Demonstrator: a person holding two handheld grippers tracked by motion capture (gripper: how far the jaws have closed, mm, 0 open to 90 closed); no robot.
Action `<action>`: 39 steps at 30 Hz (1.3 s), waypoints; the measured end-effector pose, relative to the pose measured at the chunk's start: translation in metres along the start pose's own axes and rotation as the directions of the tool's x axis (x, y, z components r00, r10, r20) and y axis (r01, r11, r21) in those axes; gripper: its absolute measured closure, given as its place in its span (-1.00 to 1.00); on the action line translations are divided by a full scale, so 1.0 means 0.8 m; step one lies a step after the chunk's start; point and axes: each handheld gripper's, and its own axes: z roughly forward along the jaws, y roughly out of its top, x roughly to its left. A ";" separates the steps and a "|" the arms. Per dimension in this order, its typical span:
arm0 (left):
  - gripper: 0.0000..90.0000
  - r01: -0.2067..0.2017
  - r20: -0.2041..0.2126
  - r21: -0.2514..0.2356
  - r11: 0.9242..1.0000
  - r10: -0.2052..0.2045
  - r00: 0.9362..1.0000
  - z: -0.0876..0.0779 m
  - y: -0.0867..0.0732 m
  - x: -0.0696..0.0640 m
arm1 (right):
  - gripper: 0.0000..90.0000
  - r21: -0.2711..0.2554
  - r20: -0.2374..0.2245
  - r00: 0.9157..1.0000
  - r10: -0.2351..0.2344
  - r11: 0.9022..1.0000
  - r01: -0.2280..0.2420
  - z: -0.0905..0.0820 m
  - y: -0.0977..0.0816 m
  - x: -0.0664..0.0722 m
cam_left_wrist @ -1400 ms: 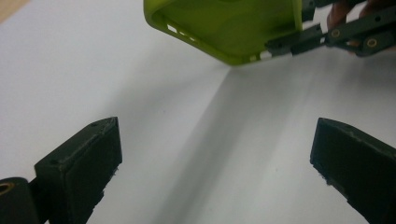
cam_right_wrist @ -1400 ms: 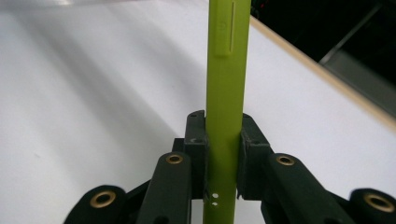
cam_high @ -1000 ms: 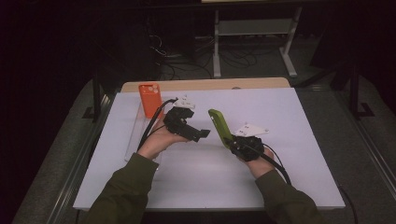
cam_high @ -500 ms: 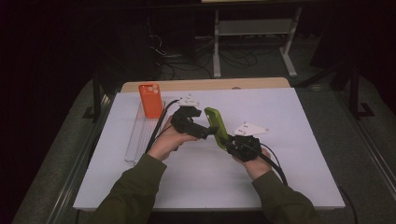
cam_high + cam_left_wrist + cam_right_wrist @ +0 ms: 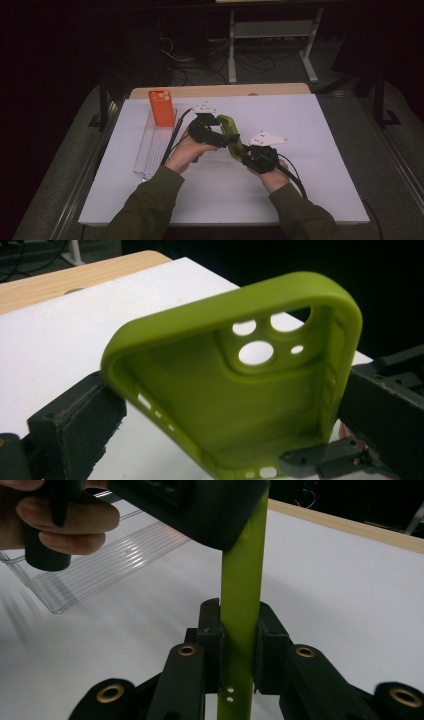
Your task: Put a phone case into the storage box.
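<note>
Green soft silicone phone case (image 5: 231,136) is pinched in my right gripper (image 5: 248,156); my left gripper (image 5: 223,139) has just opened wide and now straddles its sides, ready to take it.

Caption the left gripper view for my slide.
Green case between the left gripper's open fingers, above the white table.

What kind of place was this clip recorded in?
Probably a lab or workshop set up for recording. A white table stands in a dark room, with loose cables on the floor behind it and a metal stand further back. On the table, a green phone case is being handled.
</note>
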 end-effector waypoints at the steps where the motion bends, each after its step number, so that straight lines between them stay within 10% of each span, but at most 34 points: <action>1: -1.00 0.006 0.001 -0.008 1.000 -0.006 1.000 0.001 0.000 0.000 | 0.69 -0.001 -0.001 1.000 -0.005 1.000 0.005 0.000 0.000 0.000; 39: -0.73 0.066 0.010 -0.047 0.997 -0.066 0.998 0.001 -0.005 0.006 | 0.68 0.050 0.008 0.999 -0.044 0.998 0.043 0.014 -0.010 0.007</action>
